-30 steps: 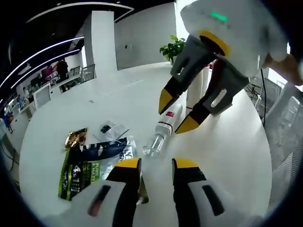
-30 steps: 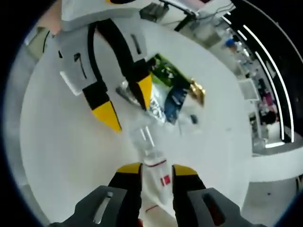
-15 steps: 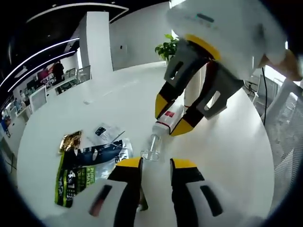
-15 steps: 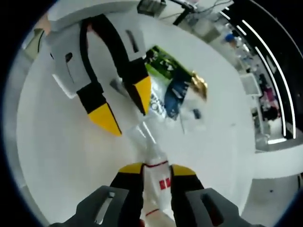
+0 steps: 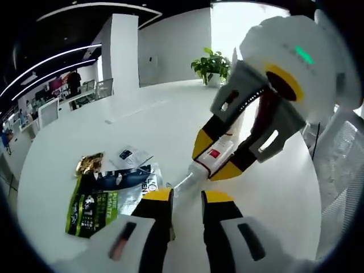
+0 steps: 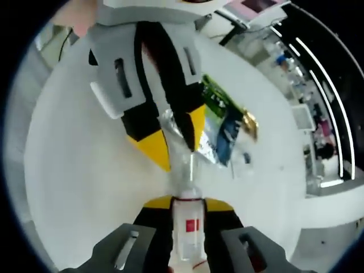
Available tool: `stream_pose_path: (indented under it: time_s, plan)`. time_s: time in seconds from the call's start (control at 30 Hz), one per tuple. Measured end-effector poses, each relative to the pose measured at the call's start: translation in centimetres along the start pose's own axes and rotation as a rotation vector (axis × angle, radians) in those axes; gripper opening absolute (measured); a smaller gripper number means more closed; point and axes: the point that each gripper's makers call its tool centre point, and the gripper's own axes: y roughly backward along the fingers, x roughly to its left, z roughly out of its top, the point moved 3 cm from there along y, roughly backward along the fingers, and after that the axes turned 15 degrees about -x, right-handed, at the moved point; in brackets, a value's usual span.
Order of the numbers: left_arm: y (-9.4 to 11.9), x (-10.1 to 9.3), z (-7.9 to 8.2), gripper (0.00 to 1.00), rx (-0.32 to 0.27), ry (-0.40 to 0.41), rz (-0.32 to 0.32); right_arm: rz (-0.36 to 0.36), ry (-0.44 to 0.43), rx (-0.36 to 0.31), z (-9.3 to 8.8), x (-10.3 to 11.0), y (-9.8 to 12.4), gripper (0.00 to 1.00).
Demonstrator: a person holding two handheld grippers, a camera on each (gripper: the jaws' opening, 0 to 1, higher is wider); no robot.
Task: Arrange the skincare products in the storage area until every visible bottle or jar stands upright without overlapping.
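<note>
Over a round white tabletop (image 5: 85,131), the right claw (image 5: 218,161) pinches a white bottle (image 5: 215,157) with a red label, its clear cap (image 6: 185,168) pointing toward the left claw (image 5: 186,196). The left claw's yellow tips sit slightly apart around that cap; whether they touch it I cannot tell. Foil sachets (image 5: 108,196) lie at nine o'clock from the cap in the left gripper view.
</note>
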Motion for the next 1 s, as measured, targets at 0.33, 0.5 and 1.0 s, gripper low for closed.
stream_pose_path:
  time_s: [0.33,0.5,1.0]
  plan:
    - [0.3,-1.3,-0.7,0.23,-0.003,0.063,-0.025,-0.004,-0.060,-0.028,1.1,0.8,-0.1,0.10]
    - [0.7,-1.2,-0.4,0.21,-0.022,0.077,-0.031,0.021,-0.151,-0.072,1.4,1.6,-0.2,0.09]
    - [0.4,-1.5,-0.8,0.20,0.020,0.006,-0.030,-0.051,-0.181,-0.184,0.8,2.6,-1.0,0.11]
